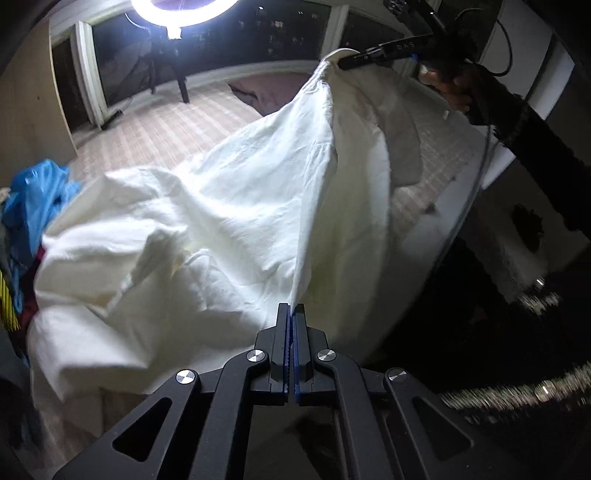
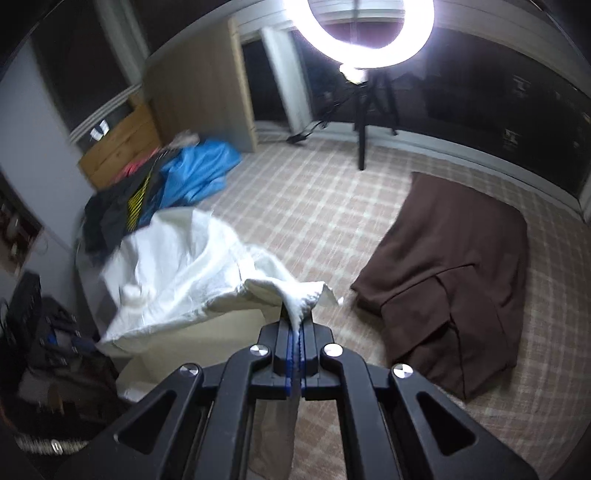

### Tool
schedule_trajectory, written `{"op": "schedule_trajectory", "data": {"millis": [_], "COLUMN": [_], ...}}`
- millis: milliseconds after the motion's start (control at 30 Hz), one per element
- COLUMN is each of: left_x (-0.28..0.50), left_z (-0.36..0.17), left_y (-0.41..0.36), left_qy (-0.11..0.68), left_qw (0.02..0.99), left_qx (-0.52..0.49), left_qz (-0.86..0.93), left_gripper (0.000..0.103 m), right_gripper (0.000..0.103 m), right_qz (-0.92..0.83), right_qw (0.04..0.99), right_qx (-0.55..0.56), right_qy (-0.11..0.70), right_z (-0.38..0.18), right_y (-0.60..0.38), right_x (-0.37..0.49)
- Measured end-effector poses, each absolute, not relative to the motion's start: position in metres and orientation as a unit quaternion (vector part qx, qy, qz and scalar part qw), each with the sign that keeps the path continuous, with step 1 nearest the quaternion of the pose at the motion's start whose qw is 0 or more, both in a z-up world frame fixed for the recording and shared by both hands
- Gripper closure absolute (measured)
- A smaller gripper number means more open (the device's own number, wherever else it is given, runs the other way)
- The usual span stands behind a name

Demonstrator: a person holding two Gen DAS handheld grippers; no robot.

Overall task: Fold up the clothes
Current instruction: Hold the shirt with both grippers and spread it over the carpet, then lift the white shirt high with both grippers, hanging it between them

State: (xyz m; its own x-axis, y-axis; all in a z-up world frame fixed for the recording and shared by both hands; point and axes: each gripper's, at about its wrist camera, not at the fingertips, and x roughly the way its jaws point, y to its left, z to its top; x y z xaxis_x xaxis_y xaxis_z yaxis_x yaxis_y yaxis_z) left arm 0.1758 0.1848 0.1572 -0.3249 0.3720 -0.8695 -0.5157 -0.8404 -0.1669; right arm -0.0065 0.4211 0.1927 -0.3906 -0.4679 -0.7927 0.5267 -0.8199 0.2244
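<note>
white cotton, a crumpled shirt (image 1: pixel 221 229), hangs stretched between the two grippers above the checked bedspread (image 1: pixel 166 125). the left gripper (image 1: pixel 291 314) has its jaws pressed together on a pinch of the shirt's edge at 6 o'clock in the left wrist view. from there the cloth rises to 1 o'clock, where the right gripper (image 1: pixel 341 62) bites another edge; the right hand (image 1: pixel 448 88) holds that tool. in the right wrist view the right gripper (image 2: pixel 297 319) is closed on a fold of the shirt (image 2: pixel 184 266), which trails off toward 9 o'clock. a brown garment (image 2: pixel 450 273) lies flat on the bedspread (image 2: pixel 295 199) at 3 o'clock, apart from the shirt. a pile of clothes (image 2: pixel 173 184), blue and dark, sits at 10 o'clock. a ring light (image 2: pixel 369 33) glows at 12 o'clock.
</note>
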Motion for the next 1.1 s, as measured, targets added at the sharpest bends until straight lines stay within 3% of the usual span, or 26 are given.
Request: {"op": "schedule_trajectory", "data": {"millis": [167,433,600,800,867,933,1000,1033,1100], "left_x": [0.182,0.207,0.214,0.187,0.176,0.167,0.158,0.156,0.152], "left_z": [0.129,0.119,0.118,0.111,0.107,0.105,0.101,0.101,0.103], "left_y": [0.199,0.226,0.245,0.248,0.241,0.228,0.224,0.221,0.216], "left_qy": [0.052,0.091,0.14,0.163,0.159,0.14,0.126,0.117,0.105], "left_qw": [0.275,0.263,0.252,0.219,0.216,0.227,0.234,0.239,0.247], "left_qx": [-0.528,-0.505,-0.479,-0.461,-0.466,-0.481,-0.495,-0.498,-0.504], "left_qz": [0.802,0.817,0.829,0.845,0.843,0.835,0.827,0.825,0.821], "left_gripper": [0.098,0.057,0.053,0.054,0.058,0.084,0.097,0.098,0.1], "right_gripper": [0.101,0.101,0.101,0.101,0.101,0.101,0.1,0.098,0.084], "right_qz": [-0.818,-0.812,-0.81,-0.81,-0.81,-0.809,-0.807,-0.808,-0.806], "right_qw": [0.316,0.29,0.29,0.294,0.298,0.305,0.31,0.311,0.308], "right_qx": [0.474,0.5,0.502,0.498,0.497,0.496,0.498,0.497,0.502], "right_qy": [0.077,0.083,0.086,0.092,0.092,0.085,0.069,0.062,0.052], "right_z": [0.182,0.161,0.163,0.168,0.168,0.167,0.162,0.159,0.147], "right_y": [0.411,0.418,0.417,0.412,0.413,0.415,0.418,0.42,0.424], "right_x": [0.014,0.019,0.02,0.022,0.024,0.026,0.028,0.03,0.034]}}
